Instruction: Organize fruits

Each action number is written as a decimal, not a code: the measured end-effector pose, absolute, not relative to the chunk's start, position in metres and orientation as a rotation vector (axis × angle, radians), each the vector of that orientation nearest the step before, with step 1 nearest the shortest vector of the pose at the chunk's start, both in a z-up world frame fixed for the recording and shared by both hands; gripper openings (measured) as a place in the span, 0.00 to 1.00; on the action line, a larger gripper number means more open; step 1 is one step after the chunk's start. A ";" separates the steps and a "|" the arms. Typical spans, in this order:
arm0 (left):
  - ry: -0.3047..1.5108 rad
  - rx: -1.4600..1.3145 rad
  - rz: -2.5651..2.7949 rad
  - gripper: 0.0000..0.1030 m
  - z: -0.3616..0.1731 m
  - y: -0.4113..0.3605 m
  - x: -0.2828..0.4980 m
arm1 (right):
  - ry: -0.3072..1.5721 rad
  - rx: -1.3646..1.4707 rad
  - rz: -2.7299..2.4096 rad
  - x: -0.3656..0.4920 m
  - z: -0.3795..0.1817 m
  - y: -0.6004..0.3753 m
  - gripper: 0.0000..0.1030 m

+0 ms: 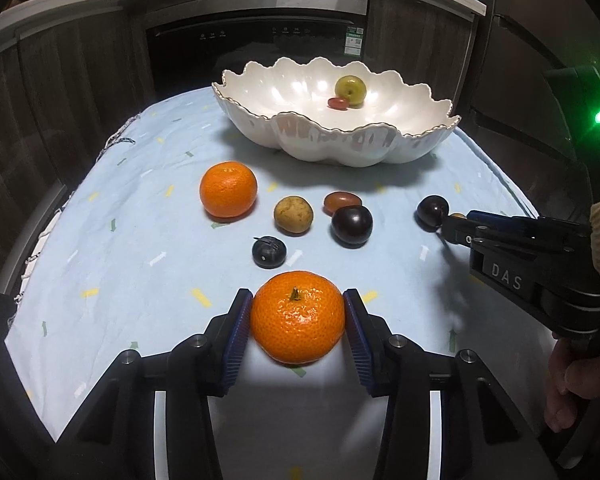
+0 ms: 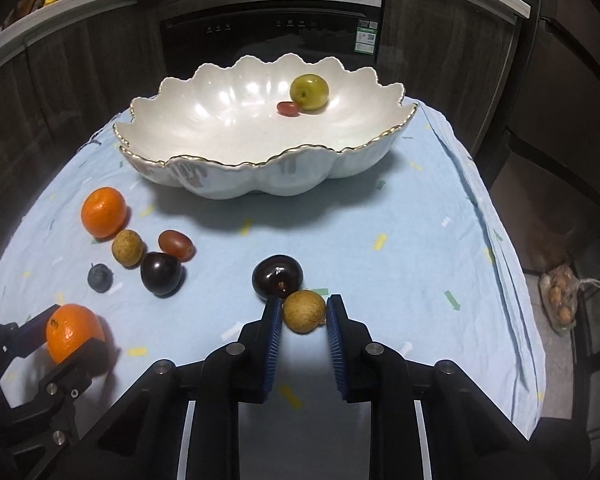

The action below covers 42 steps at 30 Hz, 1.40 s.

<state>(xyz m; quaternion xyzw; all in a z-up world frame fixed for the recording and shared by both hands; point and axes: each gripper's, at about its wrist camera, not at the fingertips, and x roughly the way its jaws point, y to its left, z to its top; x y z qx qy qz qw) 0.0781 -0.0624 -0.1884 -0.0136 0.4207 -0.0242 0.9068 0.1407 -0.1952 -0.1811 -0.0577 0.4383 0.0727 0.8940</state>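
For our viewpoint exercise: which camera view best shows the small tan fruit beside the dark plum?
The right wrist view: the tan fruit sits close and whole between the right claw pads. The left wrist view shows only a sliver of it behind that claw's tip.

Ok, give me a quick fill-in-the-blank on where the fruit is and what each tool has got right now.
1. The left tool is closed on an ____, which rests on the blue cloth.
2. The white scalloped bowl holds ____ pieces of fruit.
3. The right tool grips a small tan fruit that lies right beside a dark ____.
4. The fruit in the bowl next to the small red tomato is ____ in colour.

Missing words: orange; two; plum; yellow-green
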 end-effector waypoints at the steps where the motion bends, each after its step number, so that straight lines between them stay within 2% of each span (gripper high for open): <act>1: 0.868 -0.032 -0.045 0.44 -0.188 -0.061 0.078 | 0.909 -0.118 0.151 0.141 -0.181 -0.196 0.24; 19: 0.810 -0.043 -0.007 0.44 -0.170 -0.049 0.086 | 0.857 -0.114 0.152 0.131 -0.162 -0.193 0.24; 42: 0.730 -0.045 -0.007 0.44 -0.115 -0.031 0.101 | 0.730 -0.123 0.170 0.123 -0.100 -0.176 0.24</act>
